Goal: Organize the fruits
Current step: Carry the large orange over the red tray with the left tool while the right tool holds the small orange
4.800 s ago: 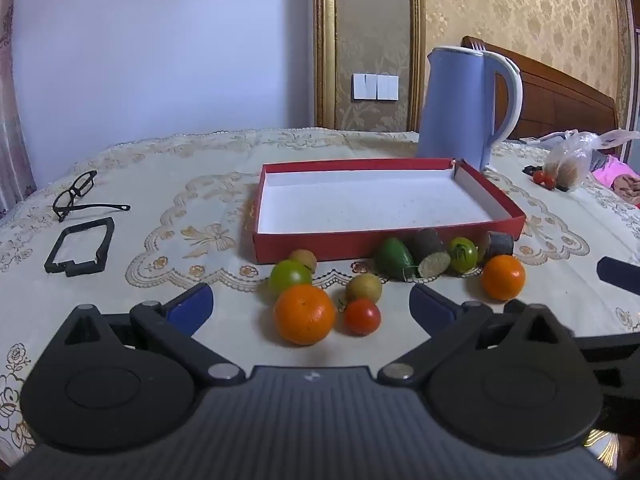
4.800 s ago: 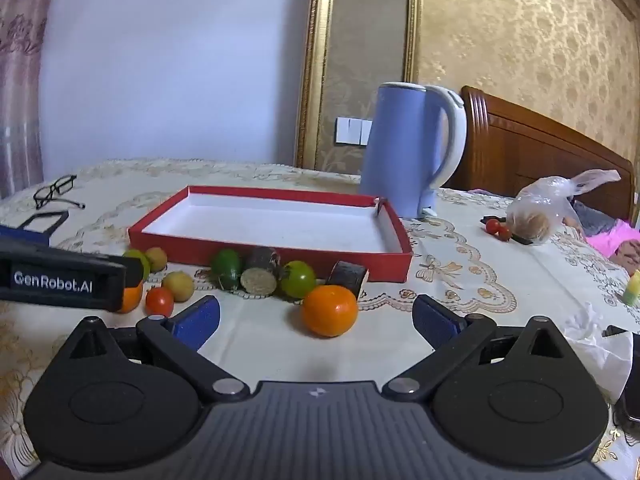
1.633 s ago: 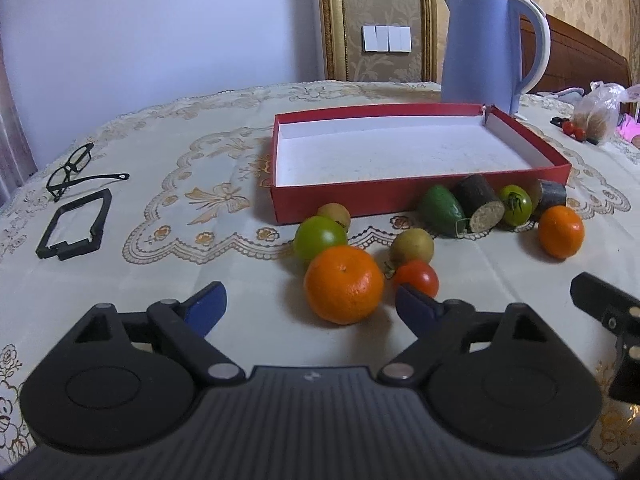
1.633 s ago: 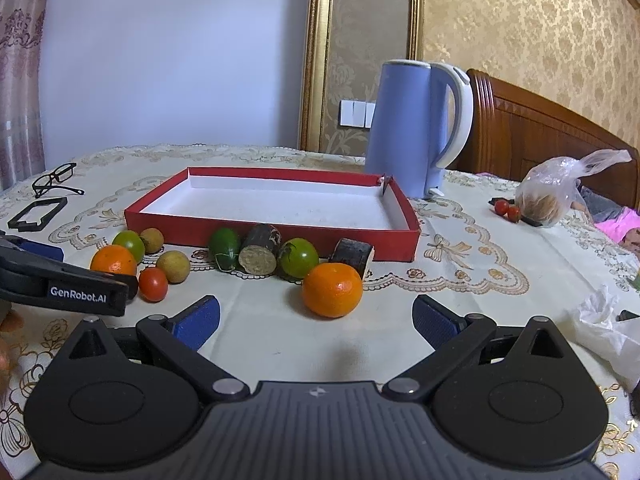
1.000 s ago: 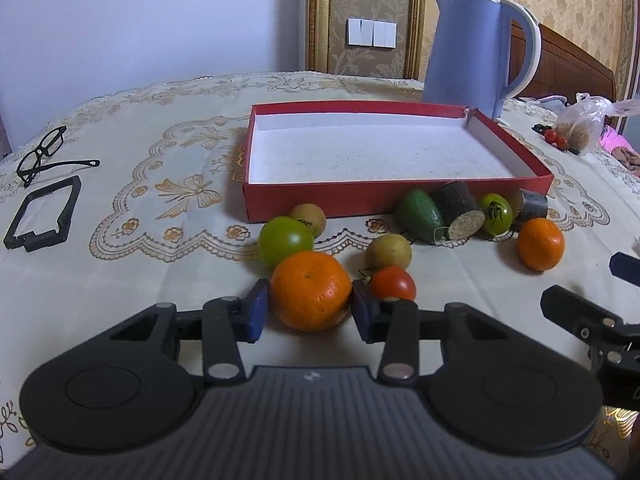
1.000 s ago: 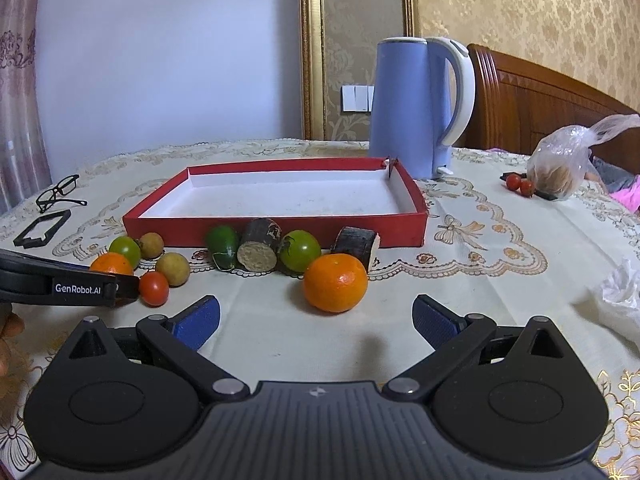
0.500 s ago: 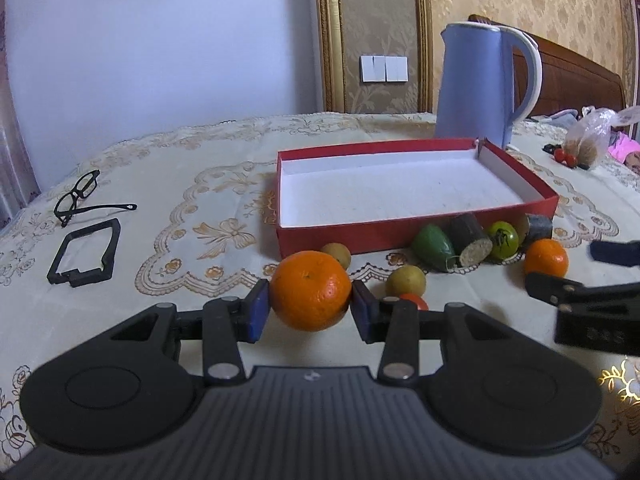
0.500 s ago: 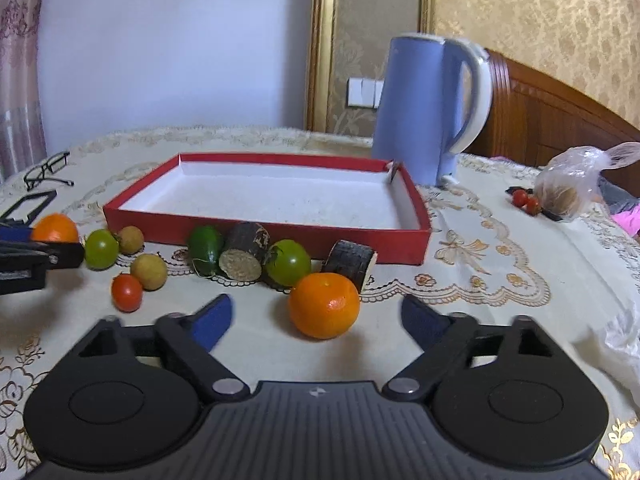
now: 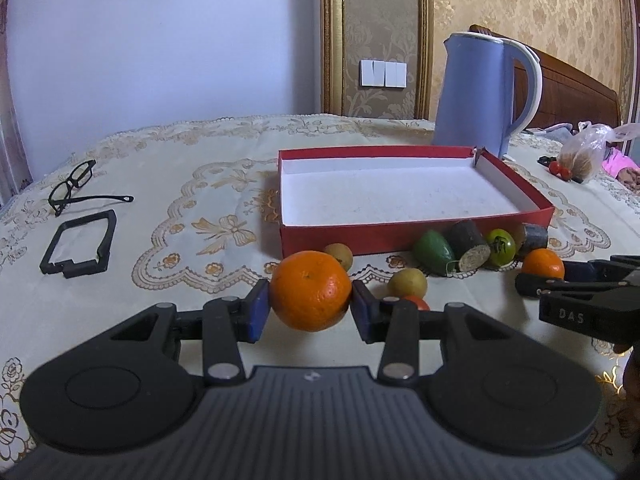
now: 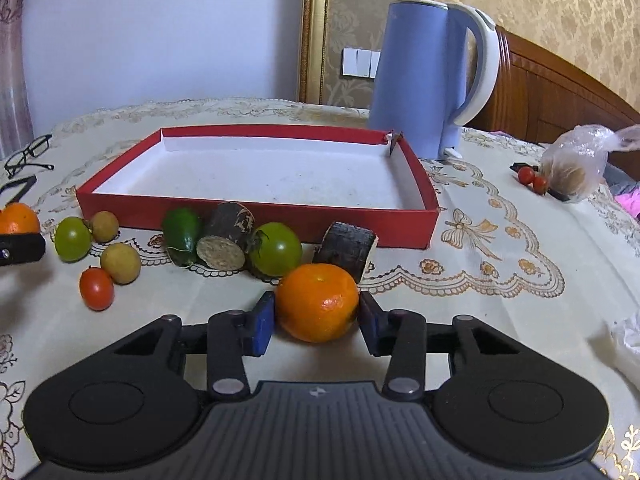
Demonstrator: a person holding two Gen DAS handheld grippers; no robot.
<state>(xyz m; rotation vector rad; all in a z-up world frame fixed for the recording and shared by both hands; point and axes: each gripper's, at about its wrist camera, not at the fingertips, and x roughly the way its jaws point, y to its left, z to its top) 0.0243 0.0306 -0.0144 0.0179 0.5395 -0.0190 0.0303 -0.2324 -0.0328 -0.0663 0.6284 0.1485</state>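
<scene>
A: What does the left tool [image 9: 311, 308] hold?

B: It is closed on a large orange [image 9: 310, 291]. Both blue pads press on the sides of the fruit. The orange looks lifted off the tabletop [image 9: 192, 216], in front of the near left corner of the red tray [image 9: 404, 236].

A: And the right tool [image 10: 316, 322]?

B: Its jaws are closing, and a second orange [image 10: 317, 302] is between them. The pads seem to touch both sides of it. This orange sits on the tabletop, just in front of a dark cut piece [image 10: 347, 246] and a green tomato [image 10: 277, 249].

A: What lies around them?

B: Along the near wall of the tray there is a row of fruits: a green avocado [image 10: 182, 236], a dark log-shaped piece [image 10: 226, 236] with a pale cut end, then the green tomato. To the left lie another green tomato [image 10: 72, 239], two small tan round fruits [image 10: 120, 263], and a small red tomato [image 10: 96, 289]. The inside of the tray is white, with no fruit in it.

A: And farther away?

B: A blue kettle [image 10: 424, 76] stands behind the far right corner of the tray. Glasses [image 9: 76, 188] and a black frame [image 9: 78, 246] lie at the left. A plastic bag [image 10: 576, 164] lies at the right, with two small red fruits [image 10: 532, 178] beside it.
</scene>
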